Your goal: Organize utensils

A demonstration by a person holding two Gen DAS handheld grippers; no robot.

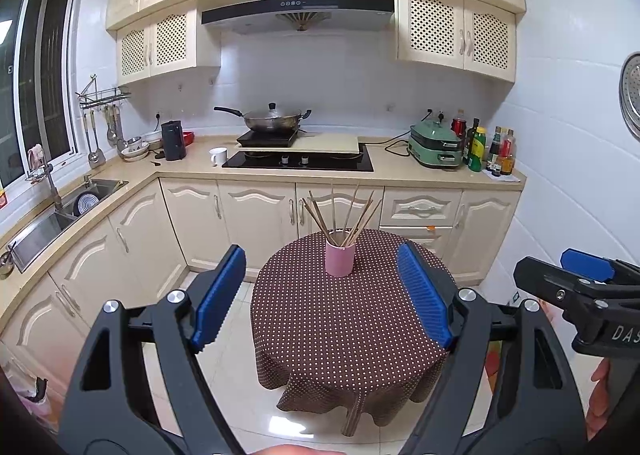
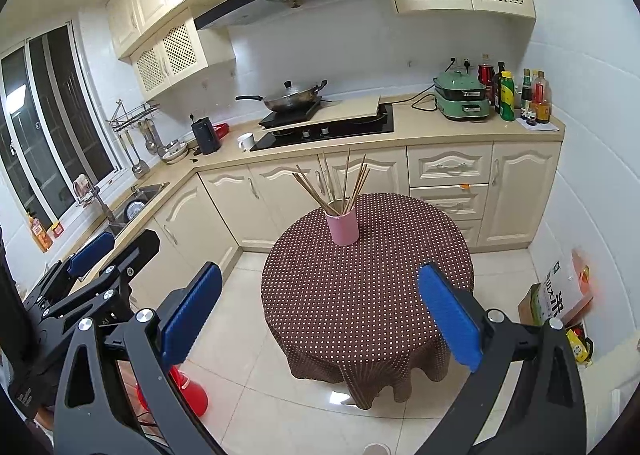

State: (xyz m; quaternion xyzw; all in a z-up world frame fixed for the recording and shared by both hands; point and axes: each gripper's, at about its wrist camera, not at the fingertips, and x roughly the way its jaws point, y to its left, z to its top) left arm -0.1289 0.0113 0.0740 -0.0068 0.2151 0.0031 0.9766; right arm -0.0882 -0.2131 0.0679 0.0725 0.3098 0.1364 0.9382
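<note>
So we're looking at an L-shaped kitchen with cream cabinets (image 1: pixel 256 211) running along the back and down the left side, and a range hood (image 1: pixel 298 11) sitting at 12 o'clock. The beige counter (image 1: pixel 192 165) is carrying a black cooktop (image 1: pixel 298 163) with a wok (image 1: pixel 272 119) on a separate burner plate, a green cooker (image 1: pixel 436 145) over at 2 o'clock, and a bunch of bottles (image 1: pixel 490 151) just beside it. The sink (image 1: pixel 60 211) is sitting at 9 o'clock under the window.

In the middle of the floor we're facing a round table (image 1: pixel 352 319) draped in a brown polka-dot cloth. A pink cup (image 1: pixel 340 258) is standing upright toward the far edge of it, around 12 o'clock on the tabletop, and the chopsticks (image 1: pixel 340 215) are fanning out of it. In the left wrist view we're also spotting what looks like another chopstick pair (image 1: pixel 351 421) down by the cloth's hem near the floor, hard to tell for sure.

We're holding the left gripper (image 1: pixel 322 295) with its blue pads (image 1: pixel 218 299) spread wide and nothing between them, well short of the cup. The right gripper (image 2: pixel 320 315) is doing the same thing, jaws wide apart and empty, hanging over the near edge of the table. From the right view, a red cone-ish thing (image 2: pixel 188 391) is sitting on the tiles at 7 o'clock.
</note>
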